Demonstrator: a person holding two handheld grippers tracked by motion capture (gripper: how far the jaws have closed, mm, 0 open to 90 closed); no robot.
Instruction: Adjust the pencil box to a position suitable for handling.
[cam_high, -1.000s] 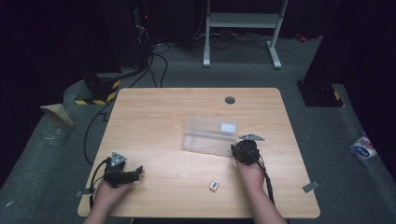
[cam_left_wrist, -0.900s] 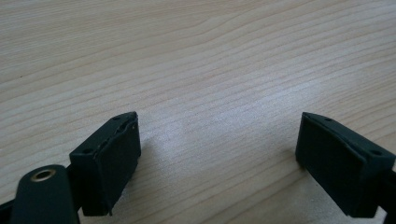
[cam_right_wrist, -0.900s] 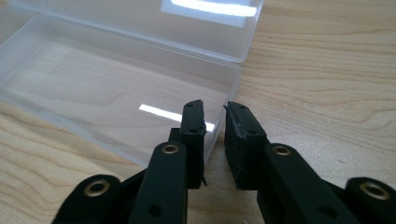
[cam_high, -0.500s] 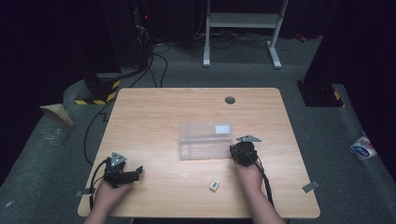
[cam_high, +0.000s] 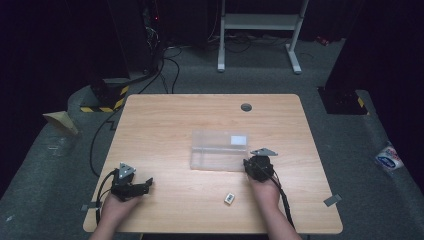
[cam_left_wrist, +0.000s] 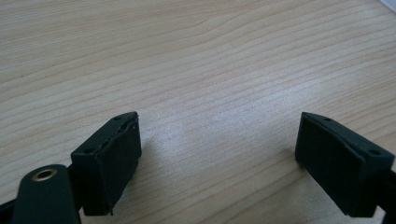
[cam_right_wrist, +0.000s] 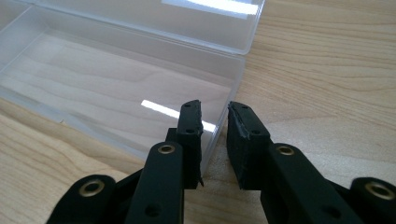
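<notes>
The right gripper (cam_right_wrist: 215, 122) has its fingers (cam_right_wrist: 189, 122) nearly together astride the end wall of a clear plastic box (cam_right_wrist: 116, 88): one finger stands inside the box, the other outside it, with the thin wall in the narrow gap between them. Whether the pads already press on the wall cannot be told, since a sliver of gap shows on each side. The box lies open on the desk (cam_right_wrist: 336, 70), its hinged lid (cam_right_wrist: 187, 21) laid back flat beyond the fingers, and its tray looks empty. In the high view the same box (cam_high: 218, 150) sits just ahead of the right gripper (cam_high: 258, 167), with a small white item (cam_high: 229, 198) on the desk behind and to the inner side of that hand, well apart from the box.

The left gripper (cam_left_wrist: 219, 144) rests low over bare desk with its fingers (cam_left_wrist: 114, 154) wide apart and nothing between them; in the high view the left gripper (cam_high: 131, 184) lies far from the box.

The step in hand appears to be taking hold of the box by its end wall. The next move likely calls for closing the last bit onto that wall, firmly but gently, as thin plastic can flex or slip, before dragging or lifting the box.
</notes>
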